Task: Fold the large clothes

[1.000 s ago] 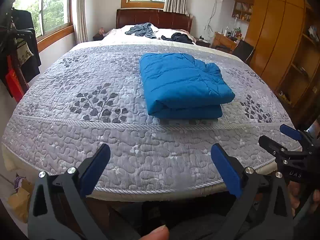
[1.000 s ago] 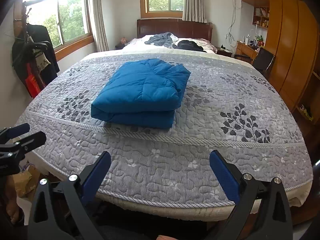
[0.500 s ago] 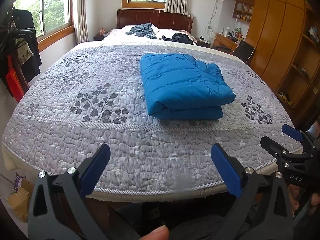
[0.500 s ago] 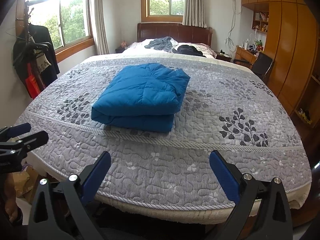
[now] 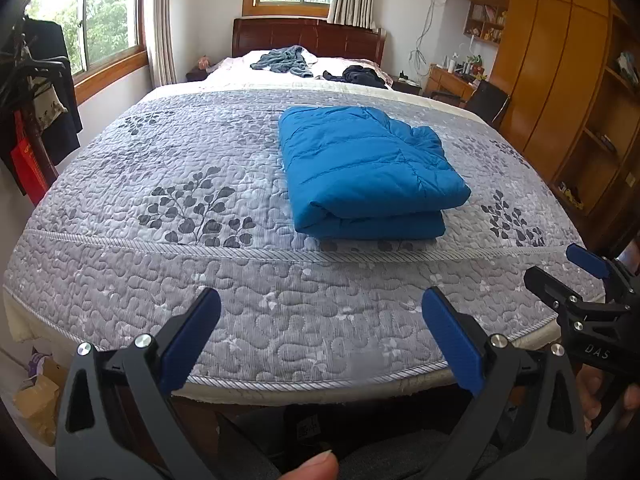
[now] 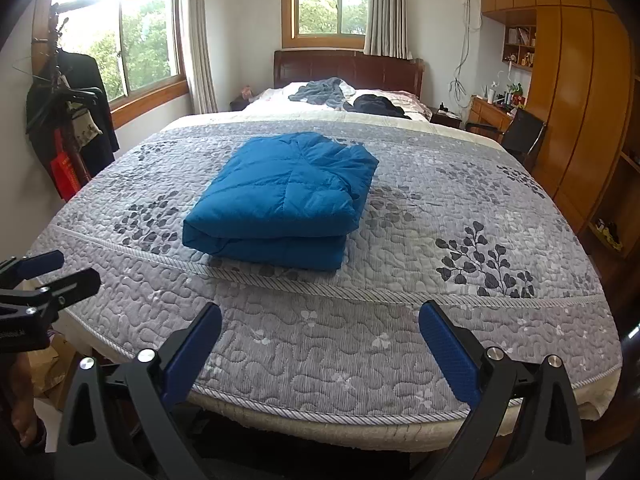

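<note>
One folded blue puffer jacket (image 5: 370, 172) lies on the grey quilted bedspread (image 5: 168, 264), towards the foot of the bed and well apart from both grippers. Left to right in the left wrist view: a coat rack (image 5: 36, 108) hung with dark clothes, two windows, then two loose garments by the headboard, a grey one (image 5: 284, 60) and a black one (image 5: 356, 76). The left gripper (image 5: 320, 320) hovers over the bed's near edge, jaws spread wide and empty. The right gripper (image 6: 320, 324) is likewise agape, holding nothing. Only the left view shows a thumb tip (image 5: 310, 468) at the bottom; only the right view shows what may be a cardboard box (image 6: 52, 364) on the floor
</note>
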Demonstrator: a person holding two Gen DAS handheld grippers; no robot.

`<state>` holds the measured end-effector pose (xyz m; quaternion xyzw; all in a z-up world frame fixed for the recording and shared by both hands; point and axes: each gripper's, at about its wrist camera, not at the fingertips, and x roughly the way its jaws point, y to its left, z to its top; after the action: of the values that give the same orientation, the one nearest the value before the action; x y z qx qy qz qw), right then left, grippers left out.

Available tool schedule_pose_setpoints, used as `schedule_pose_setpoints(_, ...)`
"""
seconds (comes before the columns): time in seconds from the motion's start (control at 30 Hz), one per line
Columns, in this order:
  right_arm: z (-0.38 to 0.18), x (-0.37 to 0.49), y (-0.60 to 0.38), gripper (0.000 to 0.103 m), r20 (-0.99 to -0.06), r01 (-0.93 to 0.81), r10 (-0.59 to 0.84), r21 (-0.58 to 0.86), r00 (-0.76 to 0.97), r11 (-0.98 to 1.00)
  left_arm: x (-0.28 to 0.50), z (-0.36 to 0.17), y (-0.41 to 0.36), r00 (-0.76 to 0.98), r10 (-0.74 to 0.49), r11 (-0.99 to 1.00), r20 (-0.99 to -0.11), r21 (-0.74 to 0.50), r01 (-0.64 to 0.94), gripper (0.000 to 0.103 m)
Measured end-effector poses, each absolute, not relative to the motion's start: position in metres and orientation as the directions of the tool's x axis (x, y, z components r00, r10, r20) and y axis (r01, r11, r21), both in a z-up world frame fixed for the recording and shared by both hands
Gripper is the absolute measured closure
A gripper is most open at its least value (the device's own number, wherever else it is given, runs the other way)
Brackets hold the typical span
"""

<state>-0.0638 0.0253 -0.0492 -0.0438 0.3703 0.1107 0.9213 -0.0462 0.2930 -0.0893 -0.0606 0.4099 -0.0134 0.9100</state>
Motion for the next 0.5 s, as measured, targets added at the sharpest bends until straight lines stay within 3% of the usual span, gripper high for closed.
schedule_pose_setpoints(0.5, -0.0468, -0.0646, 0.0252, 0.004, -0.687, -0.237, 0.171, -0.002, 0.706, 0.971, -0.0461, -0.0880, 0.2931, 0.668, -0.071, 0.992, -0.741, -0.120, -0.027, 0.003)
